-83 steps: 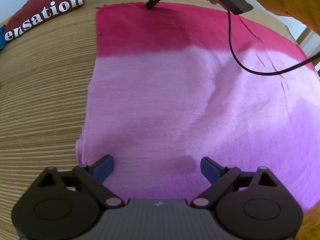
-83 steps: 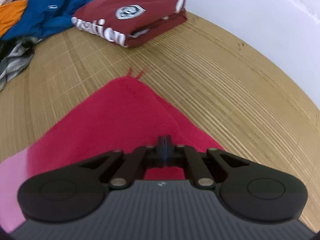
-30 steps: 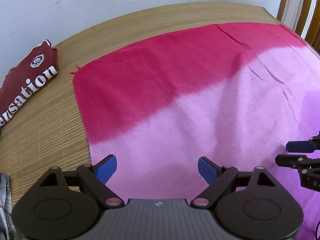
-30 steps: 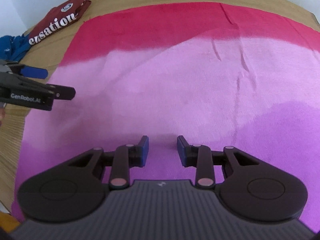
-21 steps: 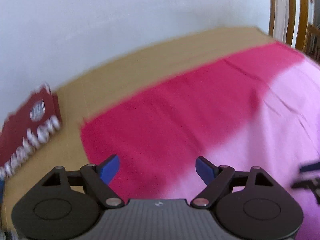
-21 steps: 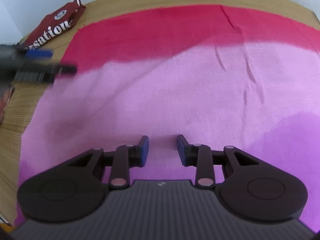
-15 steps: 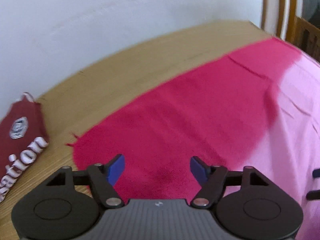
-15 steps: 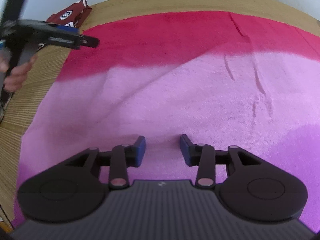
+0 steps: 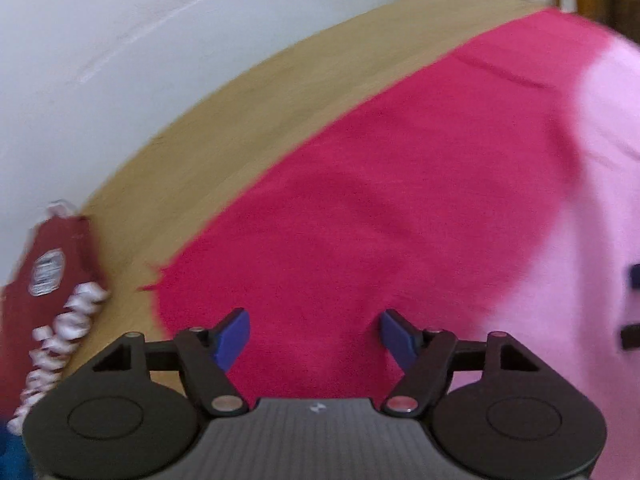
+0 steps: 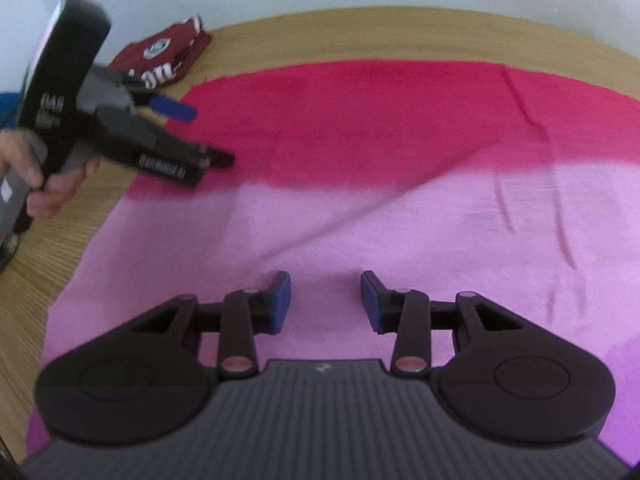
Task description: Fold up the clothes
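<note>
Left wrist view: mounted behind the left gripper [image 9: 314, 332], angled steeply down, close above the red end of the spread cloth [image 9: 360, 208], near its far left corner, facing the table's [image 9: 240, 120] far edge and the white wall [image 9: 120, 40]. Right wrist view: behind the right gripper [image 10: 325, 300], also tilted down, set further back over the pink middle, facing the same far edge. Shared: red band, far-left cloth corner, folded maroon shirt [image 10: 168, 60] at the table's far left, and the left gripper itself.
</note>
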Demonstrator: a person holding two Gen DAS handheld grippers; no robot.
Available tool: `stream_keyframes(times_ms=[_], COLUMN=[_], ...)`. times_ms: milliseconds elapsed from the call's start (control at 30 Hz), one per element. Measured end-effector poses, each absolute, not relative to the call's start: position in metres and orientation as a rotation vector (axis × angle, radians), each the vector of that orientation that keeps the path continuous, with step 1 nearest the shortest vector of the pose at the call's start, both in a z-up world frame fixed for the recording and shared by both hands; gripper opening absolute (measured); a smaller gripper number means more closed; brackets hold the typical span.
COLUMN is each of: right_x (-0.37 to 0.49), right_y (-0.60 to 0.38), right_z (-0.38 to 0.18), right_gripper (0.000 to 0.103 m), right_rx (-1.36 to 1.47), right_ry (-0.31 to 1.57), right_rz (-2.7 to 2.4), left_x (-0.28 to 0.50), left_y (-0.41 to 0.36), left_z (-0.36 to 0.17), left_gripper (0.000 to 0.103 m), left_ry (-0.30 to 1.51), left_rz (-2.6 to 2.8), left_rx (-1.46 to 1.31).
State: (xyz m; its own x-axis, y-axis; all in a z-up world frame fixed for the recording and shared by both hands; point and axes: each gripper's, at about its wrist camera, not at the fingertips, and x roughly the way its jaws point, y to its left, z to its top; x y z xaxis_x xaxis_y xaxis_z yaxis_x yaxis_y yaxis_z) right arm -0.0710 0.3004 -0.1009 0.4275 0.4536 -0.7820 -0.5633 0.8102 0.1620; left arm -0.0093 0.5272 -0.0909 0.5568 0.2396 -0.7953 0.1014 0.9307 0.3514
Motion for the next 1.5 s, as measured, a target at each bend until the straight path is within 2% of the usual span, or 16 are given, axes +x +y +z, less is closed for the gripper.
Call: stream_keyframes(times_ms=[167, 267, 367, 433, 633, 833, 1133, 1167, 1200, 1267, 1500], right_x=[-0.055, -0.044, -0.031, -0.022, 0.039, 0.117, 0.162, 0.163, 0.164, 0.164, 0.153], right_y=[0.323, 0.336, 0.34, 0.339, 0.336, 0.371, 0.387, 0.387, 0.387, 0.385, 0.385], right_z=[-0.108, -0.111, -0.109, -0.098, -0.062, -0.069, -0.083, -0.082, -0.081, -0.077, -0.068], right_gripper=[0.043, 0.046, 0.049, 0.049, 0.049, 0.049, 0.048, 0.044, 0.029, 0.01, 0.006], right_rx=[-0.208, -0.257, -0.257, -0.239, -0.373, -0.521, -0.62, -0.615, -0.61, -0.604, -0.655], right_ry=[0.843, 0.799, 0.812, 0.828, 0.702, 0.699, 0.797, 0.796, 0.794, 0.783, 0.729], right_rz=[0.693, 0.718, 0.75, 0.799, 0.929, 0.971, 1.038, 1.046, 1.054, 1.067, 1.092], left_x=[-0.001, -0.011, -0.043, -0.064, -0.095, -0.11, -0.118, -0.117, -0.116, -0.113, -0.105], left_y=[0.553, 0.561, 0.557, 0.547, 0.49, 0.472, 0.478, 0.477, 0.477, 0.478, 0.481], left_z=[-0.089, -0.077, -0.056, -0.045, -0.047, -0.064, -0.065, -0.065, -0.065, -0.067, -0.075], left_gripper=[0.075, 0.066, 0.068, 0.074, 0.075, 0.075, 0.075, 0.075, 0.076, 0.076, 0.076], left_ry=[1.014, 1.026, 0.999, 0.983, 1.008, 1.067, 1.112, 1.109, 1.107, 1.109, 1.126], left_rz=[0.237, 0.261, 0.216, 0.173, 0.071, 0.09, 0.108, 0.112, 0.117, 0.117, 0.102], left_rx=[0.338, 0.261, 0.111, 0.037, 0.033, -0.016, -0.078, -0.074, -0.067, -0.059, -0.06])
